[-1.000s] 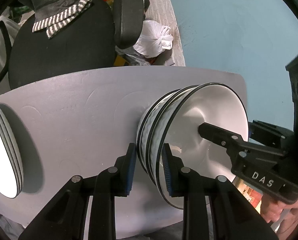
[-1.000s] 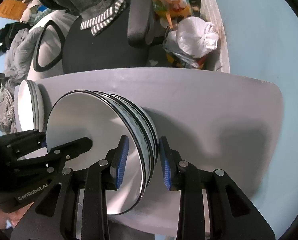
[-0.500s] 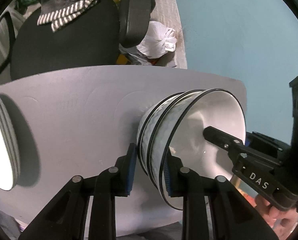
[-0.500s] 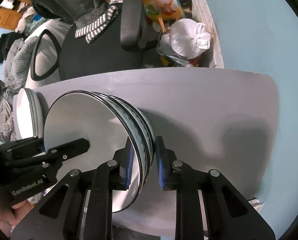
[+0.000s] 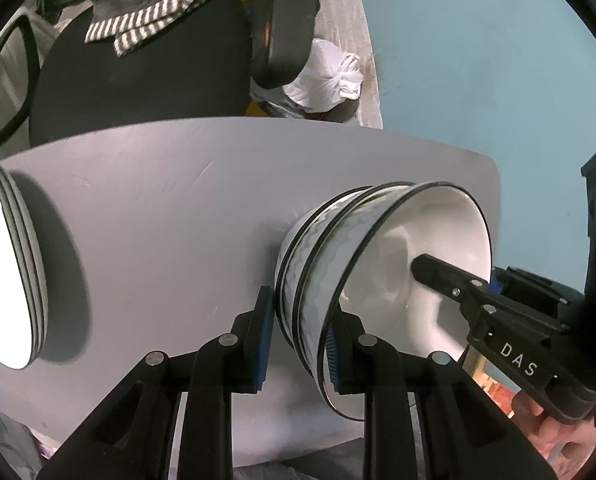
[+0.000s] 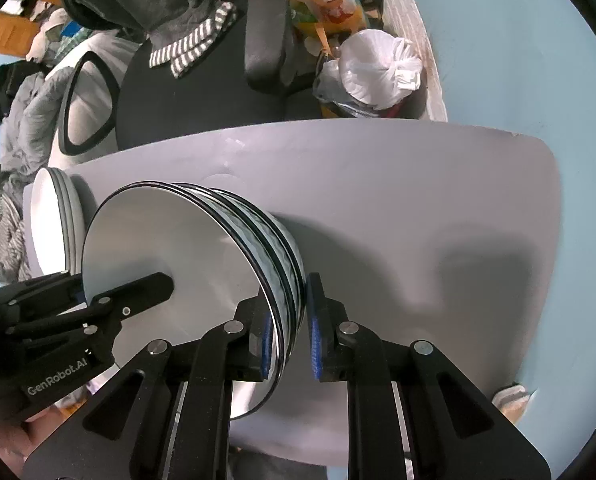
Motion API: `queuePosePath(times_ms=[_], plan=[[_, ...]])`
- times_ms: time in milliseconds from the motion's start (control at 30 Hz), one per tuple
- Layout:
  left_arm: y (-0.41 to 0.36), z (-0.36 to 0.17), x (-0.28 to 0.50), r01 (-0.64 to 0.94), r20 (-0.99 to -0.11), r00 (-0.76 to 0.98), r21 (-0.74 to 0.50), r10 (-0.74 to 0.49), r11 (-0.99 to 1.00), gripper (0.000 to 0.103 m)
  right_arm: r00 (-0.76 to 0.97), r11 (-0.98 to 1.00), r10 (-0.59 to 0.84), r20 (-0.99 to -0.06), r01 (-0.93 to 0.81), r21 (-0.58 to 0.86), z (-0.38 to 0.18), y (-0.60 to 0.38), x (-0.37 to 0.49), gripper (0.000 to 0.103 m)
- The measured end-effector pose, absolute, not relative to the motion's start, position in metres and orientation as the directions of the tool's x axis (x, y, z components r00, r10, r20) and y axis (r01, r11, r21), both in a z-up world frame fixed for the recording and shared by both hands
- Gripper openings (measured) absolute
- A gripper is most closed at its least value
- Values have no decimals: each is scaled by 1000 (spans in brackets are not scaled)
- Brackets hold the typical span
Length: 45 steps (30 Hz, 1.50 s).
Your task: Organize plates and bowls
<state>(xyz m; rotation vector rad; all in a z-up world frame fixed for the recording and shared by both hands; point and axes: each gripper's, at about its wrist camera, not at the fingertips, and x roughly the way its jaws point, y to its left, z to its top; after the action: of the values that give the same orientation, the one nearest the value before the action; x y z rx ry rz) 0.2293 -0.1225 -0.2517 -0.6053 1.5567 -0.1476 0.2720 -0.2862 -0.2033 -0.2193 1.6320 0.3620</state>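
Three nested white bowls (image 5: 417, 232) with black rims and patterned outsides stand stacked on the grey table (image 5: 158, 200). My left gripper (image 5: 299, 320) is shut on the stack's near wall, one pad outside and one inside the top bowl. In the right wrist view the same bowls (image 6: 158, 240) have my right gripper (image 6: 290, 320) astride their rims. Its jaws are closing, with the rims between them and a thin gap still showing at the outer pad. A stack of white plates (image 5: 2, 280) lies at the table's left end and shows again as plates (image 6: 46, 220).
Beyond the table's far edge stand a black office chair (image 6: 186, 112) draped with a striped cloth and a white plastic bag (image 6: 377, 68). A pale blue wall (image 5: 477, 60) is on the right. A hand (image 5: 557, 440) holds the right gripper.
The right gripper's jaws have narrowed around the bowls' rims. The left gripper keeps the same hold, and the bowls and plates stay where they were.
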Motion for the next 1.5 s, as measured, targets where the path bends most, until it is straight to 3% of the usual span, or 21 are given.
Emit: queuePosePath(times_ms=[900,1500], plan=[[-68,-249,173,-311,-903,77,-425,-423,850,23,-117,903,58,-991,-418,102,-208,-229,227,14],[-4,-220,139,-357,-895,165,-446,-414,821,23,-74,869,58,-996,-487,87,-179,-164,210,14]])
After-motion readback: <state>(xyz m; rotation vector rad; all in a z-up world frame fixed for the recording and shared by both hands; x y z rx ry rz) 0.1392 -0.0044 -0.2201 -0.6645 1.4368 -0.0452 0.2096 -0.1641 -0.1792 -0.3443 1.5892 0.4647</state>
